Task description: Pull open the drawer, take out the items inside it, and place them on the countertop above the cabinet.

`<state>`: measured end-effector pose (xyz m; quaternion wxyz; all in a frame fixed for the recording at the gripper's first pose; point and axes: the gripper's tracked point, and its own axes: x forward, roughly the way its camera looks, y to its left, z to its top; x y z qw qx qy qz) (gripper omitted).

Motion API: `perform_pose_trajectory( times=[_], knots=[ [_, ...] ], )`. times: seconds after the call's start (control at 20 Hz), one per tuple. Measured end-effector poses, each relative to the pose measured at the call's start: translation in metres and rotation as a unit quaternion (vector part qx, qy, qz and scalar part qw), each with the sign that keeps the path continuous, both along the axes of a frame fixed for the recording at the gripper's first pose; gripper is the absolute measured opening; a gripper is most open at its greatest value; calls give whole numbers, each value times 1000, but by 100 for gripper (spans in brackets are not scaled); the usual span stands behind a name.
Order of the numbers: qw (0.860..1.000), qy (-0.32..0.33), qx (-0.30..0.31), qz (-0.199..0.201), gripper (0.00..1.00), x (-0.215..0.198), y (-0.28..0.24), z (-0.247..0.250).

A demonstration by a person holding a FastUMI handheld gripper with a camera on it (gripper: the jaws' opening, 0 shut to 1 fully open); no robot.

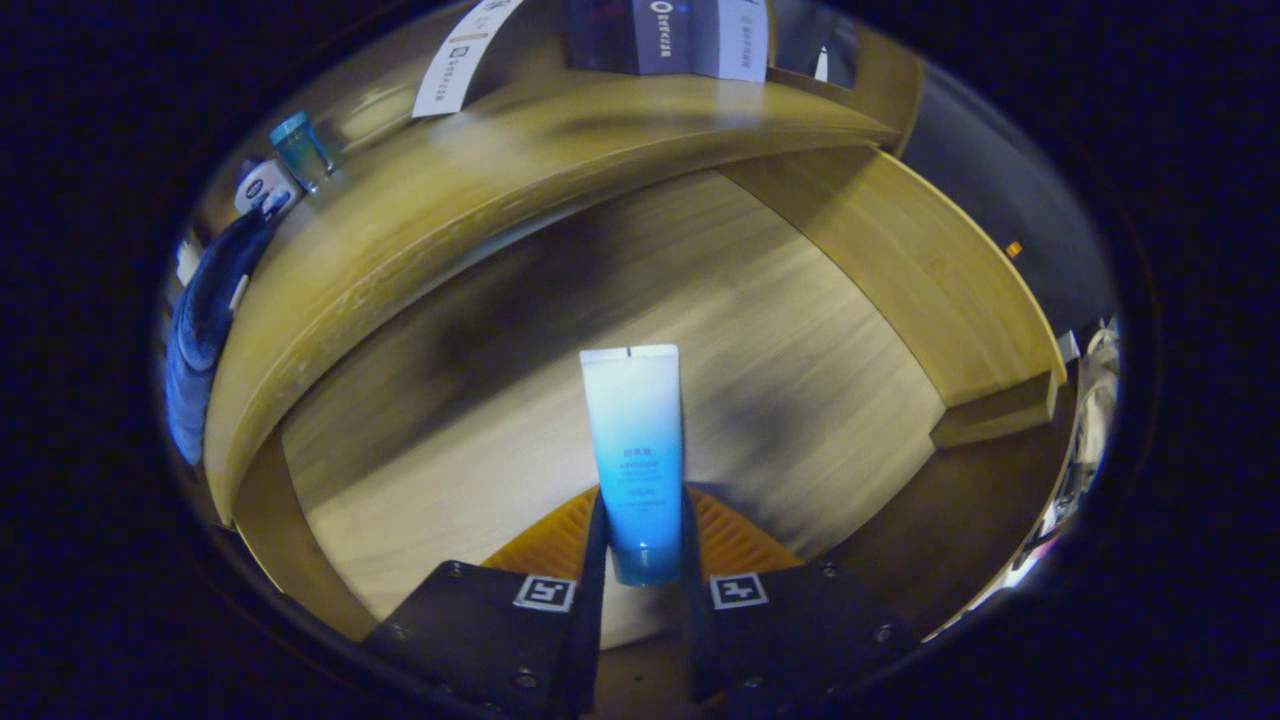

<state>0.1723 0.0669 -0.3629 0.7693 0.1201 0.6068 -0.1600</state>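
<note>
The tube (634,450), white at its flat crimped end and shading to blue toward the cap, stands clamped between the two fingers of the gripper (642,545); the fingers are drawn in to the tube's width, one pressing each side of its lower half, and the crimped end points away toward twelve o'clock. Behind the fingers, at about six o'clock from the tube, lies a ribbed orange surface (735,540) whose nature cannot be told.

Below and beyond the tube is the pale wooden floor of the open drawer (500,440), bare wood spreading from nine o'clock round to three o'clock. The drawer's side wall (920,260) rises at about two o'clock and ends in a squared corner near three o'clock; a lower wall curves past at eight o'clock.

The countertop (480,170) arches over the drawer from ten to one o'clock, its rounded front edge nearest the tube. On it, toward ten o'clock, stand a small blue-capped jar (300,150) and, just beside it, a white bottle (265,187). A blue cloth (205,320) hangs past the countertop's end at nine o'clock. White cards (700,35) stand along the far edge at twelve o'clock
</note>
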Motion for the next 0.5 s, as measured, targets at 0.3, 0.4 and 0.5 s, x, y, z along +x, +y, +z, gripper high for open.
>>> perform_pose_trajectory(
  times=[0.3, 0.4, 0.5],
  knots=[
    [998, -37, -19, 37, 34, 8, -1, 3],
    [997, -63, -30, 38, 34, 14, -4, 6],
    [994, -96, -38, 36, 34, 22, -7, 13]
  ],
)
